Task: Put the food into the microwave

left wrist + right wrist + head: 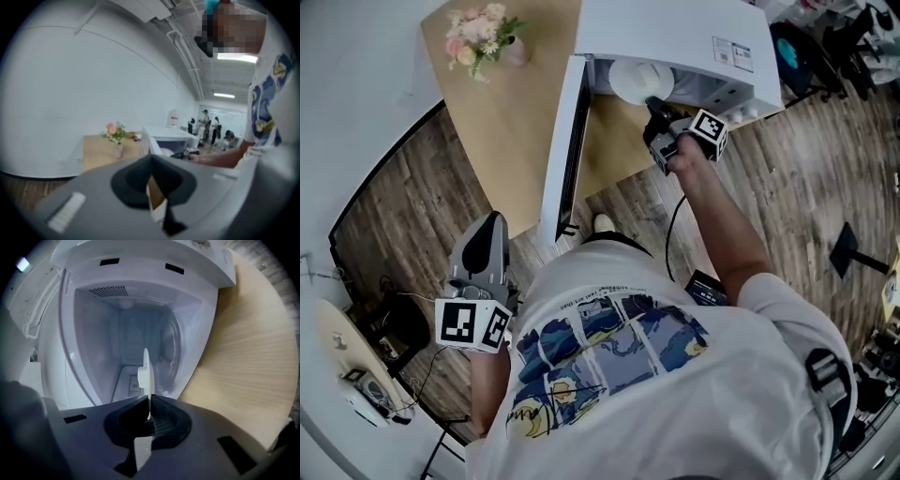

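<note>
A white microwave (675, 37) stands on a wooden table (506, 122) with its door (562, 150) swung open to the left. My right gripper (656, 108) is shut on the rim of a white round plate (642, 80), held right at the oven's mouth. In the right gripper view the plate (146, 373) shows edge-on between the jaws of the right gripper (149, 416), with the empty white cavity (122, 333) behind it. What lies on the plate is hidden. My left gripper (490, 220) hangs low at my left side, shut and holding nothing, far from the oven.
A vase of pink flowers (483, 37) stands at the table's far left corner, also seen as flowers (116, 133) from the left gripper. A black box (706, 286) and a cable lie on the wood floor. A small round table (347, 366) is at the lower left. People stand far back.
</note>
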Demonstrator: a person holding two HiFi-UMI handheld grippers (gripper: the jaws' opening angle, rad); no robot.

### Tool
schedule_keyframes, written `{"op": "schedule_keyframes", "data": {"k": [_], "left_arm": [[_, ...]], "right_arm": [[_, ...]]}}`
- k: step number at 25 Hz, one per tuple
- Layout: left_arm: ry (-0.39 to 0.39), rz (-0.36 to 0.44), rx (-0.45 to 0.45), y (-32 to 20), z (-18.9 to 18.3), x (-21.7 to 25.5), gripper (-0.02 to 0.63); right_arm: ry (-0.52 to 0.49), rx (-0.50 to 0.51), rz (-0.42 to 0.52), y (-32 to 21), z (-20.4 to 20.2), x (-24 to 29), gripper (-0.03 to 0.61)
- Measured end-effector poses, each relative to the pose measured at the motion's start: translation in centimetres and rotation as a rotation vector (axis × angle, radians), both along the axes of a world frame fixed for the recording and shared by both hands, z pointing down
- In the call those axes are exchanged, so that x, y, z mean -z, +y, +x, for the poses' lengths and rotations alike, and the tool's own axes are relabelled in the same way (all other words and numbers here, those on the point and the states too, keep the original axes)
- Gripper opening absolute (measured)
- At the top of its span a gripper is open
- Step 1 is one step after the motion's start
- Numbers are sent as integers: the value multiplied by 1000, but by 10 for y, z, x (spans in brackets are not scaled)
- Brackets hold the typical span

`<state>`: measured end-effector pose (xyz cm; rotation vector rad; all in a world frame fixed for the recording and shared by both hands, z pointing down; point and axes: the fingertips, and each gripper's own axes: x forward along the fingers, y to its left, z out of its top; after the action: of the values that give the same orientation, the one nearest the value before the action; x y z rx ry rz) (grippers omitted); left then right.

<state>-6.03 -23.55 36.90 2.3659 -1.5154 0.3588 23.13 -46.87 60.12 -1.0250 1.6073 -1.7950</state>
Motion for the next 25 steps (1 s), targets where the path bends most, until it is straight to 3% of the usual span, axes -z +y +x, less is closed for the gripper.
{"op": "schedule_keyframes", "data": {"k": [12, 25], "left_arm": [[-12, -43, 69, -6, -14, -9, 5], [-8, -64, 72, -12, -20, -14, 5]], "right_arm": [[81, -37, -17, -52, 4, -17, 15], [307, -27, -22, -69, 9, -20, 35]]}}
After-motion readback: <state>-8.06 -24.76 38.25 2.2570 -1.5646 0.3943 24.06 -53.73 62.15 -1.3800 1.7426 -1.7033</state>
